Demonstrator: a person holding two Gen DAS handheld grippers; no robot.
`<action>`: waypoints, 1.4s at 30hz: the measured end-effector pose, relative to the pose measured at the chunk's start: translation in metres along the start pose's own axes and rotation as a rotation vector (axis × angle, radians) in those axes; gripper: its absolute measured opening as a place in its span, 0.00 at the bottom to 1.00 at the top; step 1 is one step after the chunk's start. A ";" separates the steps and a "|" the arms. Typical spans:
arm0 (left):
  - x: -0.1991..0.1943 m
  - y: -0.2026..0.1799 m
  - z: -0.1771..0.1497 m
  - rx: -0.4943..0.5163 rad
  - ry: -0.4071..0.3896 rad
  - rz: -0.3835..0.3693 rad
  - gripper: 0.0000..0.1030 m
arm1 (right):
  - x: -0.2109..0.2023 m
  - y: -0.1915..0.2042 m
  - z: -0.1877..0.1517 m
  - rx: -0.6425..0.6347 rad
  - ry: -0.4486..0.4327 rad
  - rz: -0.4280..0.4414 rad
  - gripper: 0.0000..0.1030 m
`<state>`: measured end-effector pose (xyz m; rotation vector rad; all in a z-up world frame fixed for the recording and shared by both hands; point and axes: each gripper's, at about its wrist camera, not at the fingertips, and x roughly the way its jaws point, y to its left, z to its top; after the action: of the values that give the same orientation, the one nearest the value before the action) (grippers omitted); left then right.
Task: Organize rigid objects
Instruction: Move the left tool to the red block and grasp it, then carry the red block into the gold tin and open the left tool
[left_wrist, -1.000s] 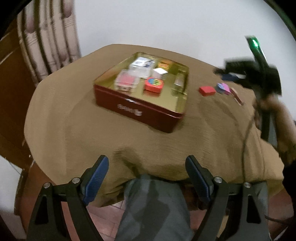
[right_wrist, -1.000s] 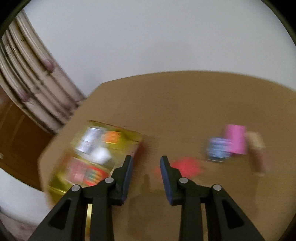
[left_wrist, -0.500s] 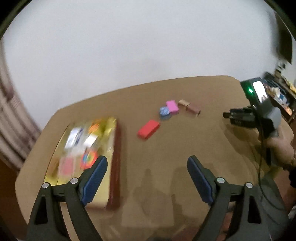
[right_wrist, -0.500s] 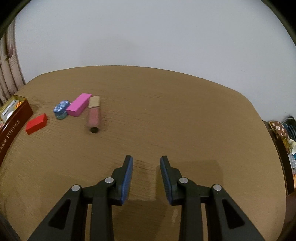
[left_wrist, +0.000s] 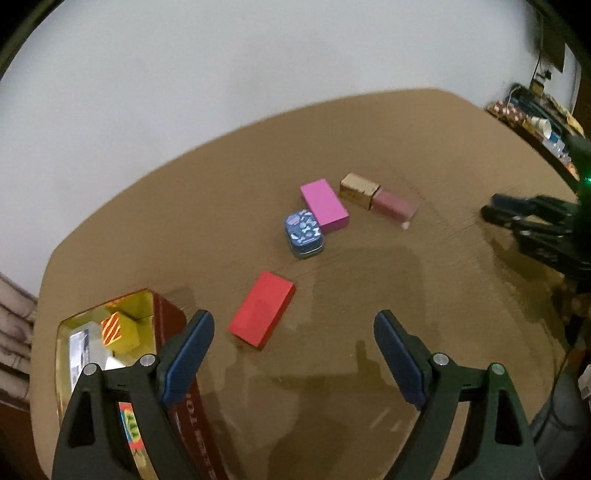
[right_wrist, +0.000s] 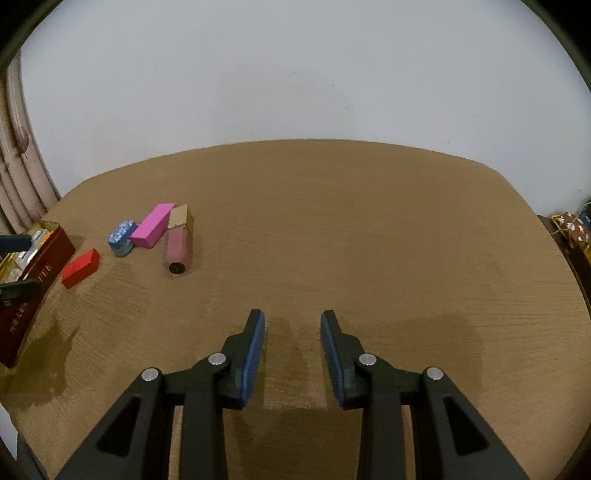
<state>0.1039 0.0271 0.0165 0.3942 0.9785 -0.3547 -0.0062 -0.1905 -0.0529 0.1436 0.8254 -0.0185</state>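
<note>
At the left, the open red tin (left_wrist: 173, 325) already holds small boxes. The left gripper (left_wrist: 293, 354) hangs above the table (left_wrist: 424, 295) with jaws wide and empty, the red block (left_wrist: 262, 309) just beyond them. Further on lie the blue patterned tin (left_wrist: 304, 232), touching the pink block (left_wrist: 324, 205), then the tan box (left_wrist: 357, 190) and mauve tube (left_wrist: 394, 205). The right gripper (right_wrist: 292, 356), well apart from them, has just been opening, nothing between its narrow jaws.
</note>
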 end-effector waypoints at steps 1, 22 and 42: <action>0.007 0.002 0.002 0.008 0.026 -0.016 0.84 | -0.001 -0.001 0.000 0.003 -0.004 0.009 0.39; 0.062 0.026 0.009 -0.064 0.217 -0.156 0.37 | 0.003 -0.008 0.003 0.033 0.037 0.067 0.39; -0.071 -0.003 -0.097 -0.435 0.015 -0.156 0.26 | 0.007 -0.004 0.007 0.022 0.065 0.049 0.39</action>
<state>-0.0047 0.0787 0.0283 -0.0751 1.0723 -0.2690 0.0028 -0.1955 -0.0537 0.1858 0.8869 0.0239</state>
